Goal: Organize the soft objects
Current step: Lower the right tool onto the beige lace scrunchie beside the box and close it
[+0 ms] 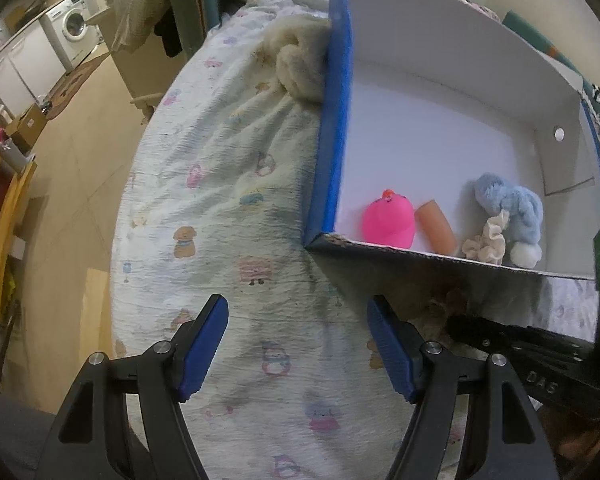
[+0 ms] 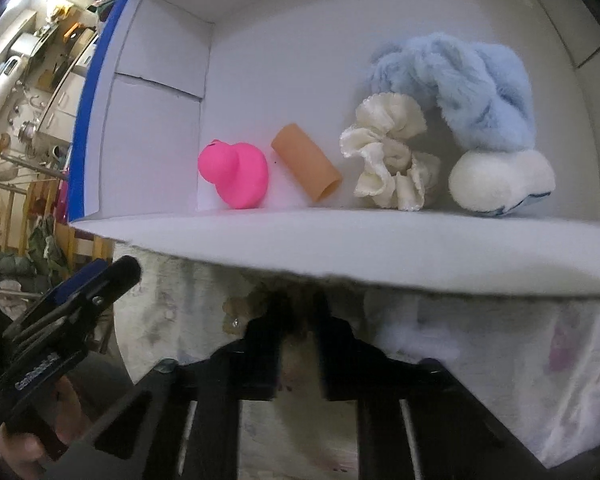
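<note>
A white cardboard box with blue outer walls (image 1: 336,120) lies on the bed. Along its near wall sit a pink rubber duck (image 1: 388,220) (image 2: 234,174), an orange foam cylinder (image 1: 436,226) (image 2: 306,162), a cream scrunchie (image 1: 486,240) (image 2: 388,160) and a blue plush with a white pompom (image 1: 516,208) (image 2: 460,92). My left gripper (image 1: 298,348) is open and empty over the bedsheet, left of the box's corner. My right gripper (image 2: 300,312) is nearly shut just under the box's near wall (image 2: 340,248), on something soft and beige that is mostly hidden.
The bed carries a pale cartoon-print sheet (image 1: 228,200). A cream fluffy blanket lump (image 1: 300,68) lies against the box's left wall. The bed edge drops to the floor on the left, with a washing machine (image 1: 70,24) far back.
</note>
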`<act>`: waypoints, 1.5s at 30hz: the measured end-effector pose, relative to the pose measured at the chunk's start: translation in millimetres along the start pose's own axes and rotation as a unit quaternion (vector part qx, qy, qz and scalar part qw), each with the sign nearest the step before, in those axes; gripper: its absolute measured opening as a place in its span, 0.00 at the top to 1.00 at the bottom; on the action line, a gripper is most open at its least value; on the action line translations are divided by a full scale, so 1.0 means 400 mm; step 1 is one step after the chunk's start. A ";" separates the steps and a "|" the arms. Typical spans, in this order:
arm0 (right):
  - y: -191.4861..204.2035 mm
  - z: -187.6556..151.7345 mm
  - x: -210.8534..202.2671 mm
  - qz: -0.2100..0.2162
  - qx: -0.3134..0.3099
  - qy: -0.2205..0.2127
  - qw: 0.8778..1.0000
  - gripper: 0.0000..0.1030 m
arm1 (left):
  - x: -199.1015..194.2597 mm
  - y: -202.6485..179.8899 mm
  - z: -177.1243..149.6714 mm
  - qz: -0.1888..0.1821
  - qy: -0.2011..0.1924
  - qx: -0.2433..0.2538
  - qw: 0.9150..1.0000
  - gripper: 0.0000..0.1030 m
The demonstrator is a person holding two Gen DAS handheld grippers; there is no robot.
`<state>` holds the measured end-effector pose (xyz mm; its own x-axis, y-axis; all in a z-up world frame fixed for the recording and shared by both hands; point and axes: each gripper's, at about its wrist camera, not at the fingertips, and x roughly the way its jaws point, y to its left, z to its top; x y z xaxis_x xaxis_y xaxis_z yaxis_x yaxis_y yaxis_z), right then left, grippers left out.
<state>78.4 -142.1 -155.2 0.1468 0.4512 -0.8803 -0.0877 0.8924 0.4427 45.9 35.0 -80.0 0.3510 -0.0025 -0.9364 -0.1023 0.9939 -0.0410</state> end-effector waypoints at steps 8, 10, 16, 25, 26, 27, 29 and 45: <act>-0.023 -0.041 -0.118 0.030 0.006 -0.041 0.999 0.89 | 0.038 -0.047 -0.012 -0.003 0.019 0.027 0.999 0.33; -0.046 -0.052 -0.135 0.039 0.017 -0.038 0.998 0.89 | 0.053 -0.067 -0.021 -0.012 0.031 0.042 0.999 0.33; -0.108 -0.068 -0.100 0.010 0.049 0.013 0.999 0.89 | 0.084 -0.125 -0.038 -0.007 0.042 0.086 0.995 0.33; -0.110 -0.066 -0.128 -0.045 0.054 -0.007 0.998 0.67 | 0.097 -0.091 -0.027 -0.003 0.048 0.065 0.997 0.33; -0.106 -0.063 -0.144 -0.050 0.048 -0.021 0.997 0.54 | 0.096 -0.086 -0.028 -0.003 0.047 0.064 0.997 0.33; -0.100 -0.061 -0.156 -0.052 0.041 -0.033 0.997 0.39 | 0.094 -0.080 -0.027 -0.002 0.046 0.063 0.997 0.33; -0.074 -0.060 -0.174 -0.056 0.019 -0.053 0.997 0.37 | 0.094 -0.071 -0.026 -0.001 0.046 0.062 0.997 0.33; 0.032 -0.068 -0.121 -0.139 -0.118 -0.038 0.983 0.90 | 0.083 -0.086 -0.035 0.003 0.041 0.067 0.997 0.33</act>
<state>43.3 -152.7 -111.5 0.2692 0.1980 -0.9425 -0.2587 0.9575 0.1273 48.3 -0.9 -114.7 0.2729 -0.0009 -0.9620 0.0227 0.9997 0.0055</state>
